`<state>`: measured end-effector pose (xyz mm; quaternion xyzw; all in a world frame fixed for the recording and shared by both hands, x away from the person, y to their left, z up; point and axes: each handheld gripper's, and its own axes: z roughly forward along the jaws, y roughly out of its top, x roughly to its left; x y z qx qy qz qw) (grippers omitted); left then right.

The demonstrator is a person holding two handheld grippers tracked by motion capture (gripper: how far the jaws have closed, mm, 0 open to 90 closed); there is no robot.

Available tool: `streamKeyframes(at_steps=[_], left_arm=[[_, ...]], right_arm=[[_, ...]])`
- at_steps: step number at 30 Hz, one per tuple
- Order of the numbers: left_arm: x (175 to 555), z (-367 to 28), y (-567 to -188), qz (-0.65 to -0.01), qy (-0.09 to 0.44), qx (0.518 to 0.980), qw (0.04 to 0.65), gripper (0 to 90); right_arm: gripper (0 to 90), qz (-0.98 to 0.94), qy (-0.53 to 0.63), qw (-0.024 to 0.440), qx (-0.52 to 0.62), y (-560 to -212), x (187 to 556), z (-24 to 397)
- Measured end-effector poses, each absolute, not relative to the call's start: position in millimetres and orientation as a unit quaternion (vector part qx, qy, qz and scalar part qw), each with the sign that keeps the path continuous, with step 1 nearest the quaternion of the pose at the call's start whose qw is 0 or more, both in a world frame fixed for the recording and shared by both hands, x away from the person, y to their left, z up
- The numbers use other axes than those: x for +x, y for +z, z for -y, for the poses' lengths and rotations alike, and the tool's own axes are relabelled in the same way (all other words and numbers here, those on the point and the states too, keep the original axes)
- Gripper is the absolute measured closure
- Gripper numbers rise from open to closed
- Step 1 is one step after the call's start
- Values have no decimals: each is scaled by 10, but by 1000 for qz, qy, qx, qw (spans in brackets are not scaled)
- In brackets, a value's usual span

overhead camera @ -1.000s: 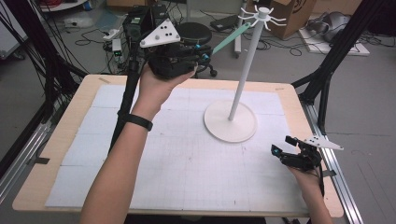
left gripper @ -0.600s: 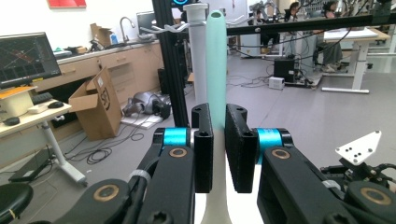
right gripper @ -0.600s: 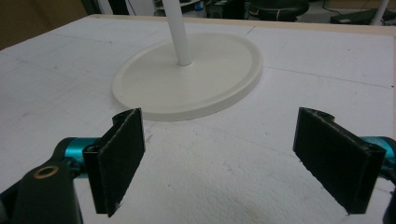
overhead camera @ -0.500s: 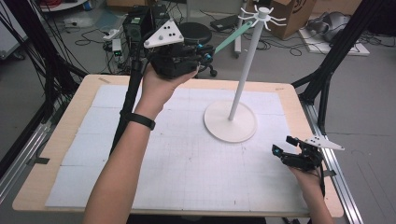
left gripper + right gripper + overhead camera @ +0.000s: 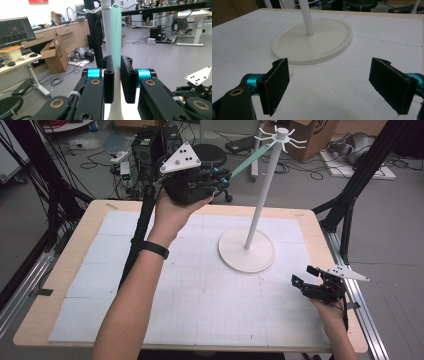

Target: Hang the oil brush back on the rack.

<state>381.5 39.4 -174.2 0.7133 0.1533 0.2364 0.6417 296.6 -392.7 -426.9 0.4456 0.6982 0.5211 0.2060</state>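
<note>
We are working over the white-matted table (image 5: 150,320), the white hook stand (image 5: 248,251) standing at its far right, our left gripper (image 5: 222,176) clamping a teal utensil handle (image 5: 250,161) raised toward the stand's top hooks, our right gripper (image 5: 306,279) resting wide open, gripping nothing, near the table's right edge.

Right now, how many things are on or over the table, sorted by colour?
White: 1, the stand with hooks on top.
Mint green: 1, the long strip clamped in the left gripper and reaching toward the hooks.
Black: 2, the left gripper and the right gripper, whose fingers stand wide apart.
Total: 4
</note>
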Motion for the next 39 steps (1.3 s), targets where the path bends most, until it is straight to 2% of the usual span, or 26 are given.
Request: streamKeyframes(at_steps=[15,20,24,27,32,39], left_arm=[[4018,-297,-1859,-182,229,727,622,803],[4041,-290,-1920,-191,218,739,608,520],[3987,-389,-2011,-204,214,744,599,378],[3920,-550,-2117,-211,204,749,594,305],[3762,-957,-2362,-221,211,747,591,275],[3490,-1551,-2794,-240,245,758,555,231]], right_arm=[[154,-698,521,207,446,-4274,2967,3947],[155,-698,521,206,446,-4272,2958,3950],[155,-699,522,207,444,-4271,2958,3949],[155,-700,520,205,444,-4275,2961,3944],[155,-702,518,206,442,-4277,2966,3929],[155,-706,514,205,442,-4292,2980,3902]])
